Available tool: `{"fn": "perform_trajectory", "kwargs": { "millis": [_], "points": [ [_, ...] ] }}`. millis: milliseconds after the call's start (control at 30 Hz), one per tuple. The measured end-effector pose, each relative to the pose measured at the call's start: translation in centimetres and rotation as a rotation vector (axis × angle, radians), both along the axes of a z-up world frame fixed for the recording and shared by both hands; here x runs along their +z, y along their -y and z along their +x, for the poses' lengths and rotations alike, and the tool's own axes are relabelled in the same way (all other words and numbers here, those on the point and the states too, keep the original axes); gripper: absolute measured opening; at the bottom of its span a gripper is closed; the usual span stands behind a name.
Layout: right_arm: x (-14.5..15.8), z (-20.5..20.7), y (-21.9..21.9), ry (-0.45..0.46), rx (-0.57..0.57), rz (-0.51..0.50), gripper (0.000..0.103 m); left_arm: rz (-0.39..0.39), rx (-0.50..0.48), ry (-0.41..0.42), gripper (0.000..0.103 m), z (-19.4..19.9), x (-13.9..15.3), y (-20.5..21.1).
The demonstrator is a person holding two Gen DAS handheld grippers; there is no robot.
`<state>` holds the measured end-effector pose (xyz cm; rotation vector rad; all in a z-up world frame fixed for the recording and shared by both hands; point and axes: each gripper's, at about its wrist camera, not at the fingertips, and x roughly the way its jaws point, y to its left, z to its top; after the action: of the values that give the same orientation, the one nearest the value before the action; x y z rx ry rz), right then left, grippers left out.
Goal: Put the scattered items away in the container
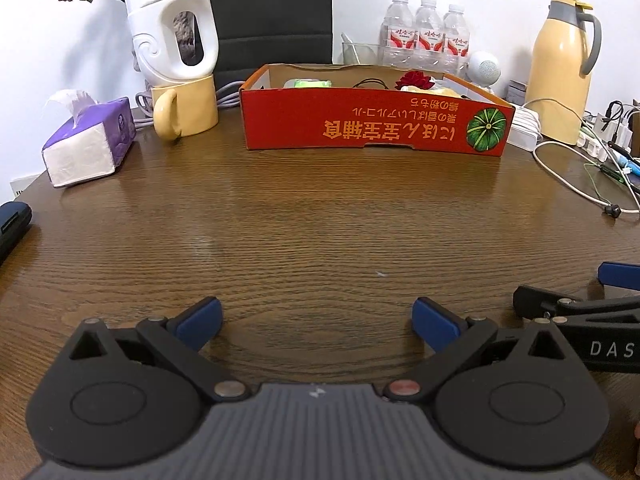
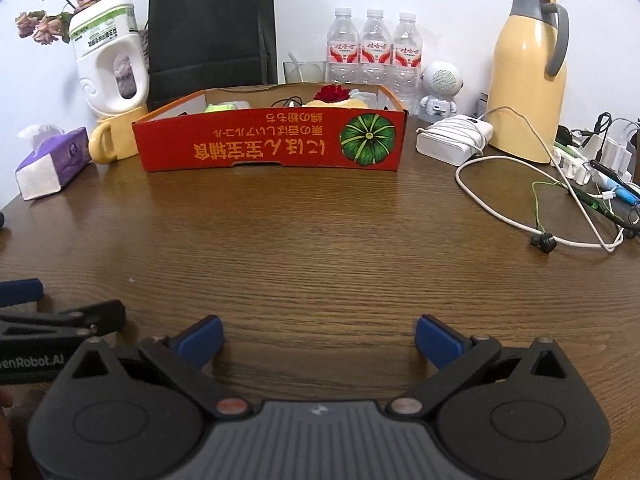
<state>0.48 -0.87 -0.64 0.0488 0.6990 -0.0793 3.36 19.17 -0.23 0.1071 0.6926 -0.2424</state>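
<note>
A red cardboard box point(image 1: 360, 128) point(image 2: 256, 144) with a green pumpkin print stands at the far middle of the wooden table. Inside it lie a red rose point(image 1: 416, 79) point(image 2: 332, 93), a green-white packet point(image 1: 308, 83) point(image 2: 224, 107), a black cable and a yellowish item. My left gripper point(image 1: 318, 322) hovers open over bare table, well short of the box, nothing between its blue pads. My right gripper point(image 2: 319, 338) is likewise open and empty, beside the left one. Each gripper shows at the edge of the other's view.
At the back stand a purple tissue pack point(image 1: 90, 146), a yellow mug point(image 1: 186, 108) holding a white jug, a black bag point(image 2: 212, 28), water bottles point(image 2: 374, 54), a small white robot speaker point(image 2: 440, 88), a yellow thermos point(image 2: 528, 76). White adapter and cables point(image 2: 540, 208) sprawl at right.
</note>
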Motion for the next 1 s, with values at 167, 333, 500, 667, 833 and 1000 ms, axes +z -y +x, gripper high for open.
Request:
{"fn": "perform_trajectory", "kwargs": {
  "millis": [167,333,500,667,833,1000],
  "points": [
    [-0.02,0.19,0.21,-0.001,0.002,-0.002,0.103,0.001,0.001,0.000,0.103,0.00,0.01,0.09],
    [-0.04,0.24,0.21,-0.001,0.002,-0.002,0.103,0.001,0.000,0.000,0.103,0.00,0.00,0.02],
    [-0.07,0.27,0.30,0.000,0.003,-0.001,0.103,0.001,-0.002,0.000,0.103,-0.09,-0.03,0.05],
    [-0.08,0.26,0.33,0.000,0.004,-0.001,0.103,0.000,-0.001,0.000,0.103,-0.12,-0.03,0.08],
    [-0.09,0.32,0.39,0.000,0.004,-0.001,0.103,0.000,-0.001,0.000,0.103,-0.11,0.00,0.05],
    [-0.08,0.32,0.38,0.000,0.004,-0.001,0.103,0.000,-0.001,0.000,0.103,-0.10,0.01,0.02]
  ]
}}
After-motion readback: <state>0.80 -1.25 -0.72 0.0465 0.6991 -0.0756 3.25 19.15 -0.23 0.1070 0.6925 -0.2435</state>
